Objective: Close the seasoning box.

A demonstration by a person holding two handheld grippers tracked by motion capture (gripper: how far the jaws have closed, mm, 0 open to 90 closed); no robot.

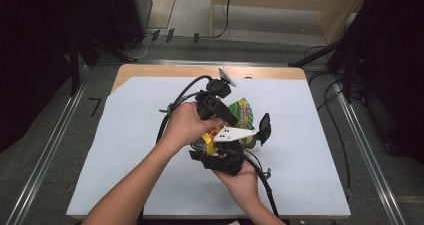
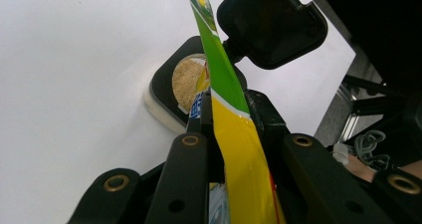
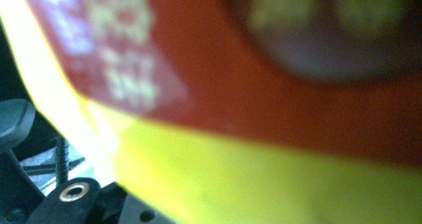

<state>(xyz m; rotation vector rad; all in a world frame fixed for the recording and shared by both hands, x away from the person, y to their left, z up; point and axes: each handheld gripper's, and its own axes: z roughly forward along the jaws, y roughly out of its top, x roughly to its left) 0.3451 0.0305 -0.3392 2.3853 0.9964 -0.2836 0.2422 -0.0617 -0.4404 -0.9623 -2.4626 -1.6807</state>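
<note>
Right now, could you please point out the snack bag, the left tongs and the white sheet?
snack bag [image 2: 226, 79]: left gripper view, green edge.
left tongs [image 2: 234, 134]: left gripper view, between the tips.
white sheet [image 1: 310, 150]: high view, bare right part.

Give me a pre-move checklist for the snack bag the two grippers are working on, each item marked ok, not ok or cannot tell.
1. Left gripper shut on the snack bag: ok; the left gripper view shows the bag's edge pinched between its fingers.
2. Right gripper holding the bag: cannot tell; the right gripper view has the bag right against the lens, blurred.
3. Bag lifted off the white sheet: ok in the high view.
4. Bag sealed or open: cannot tell.
5. Black dish of crumbs sits beneath the bag: ok in the left gripper view.
6. Cables kept away from the bag: ok; they trail back toward the person.
</note>
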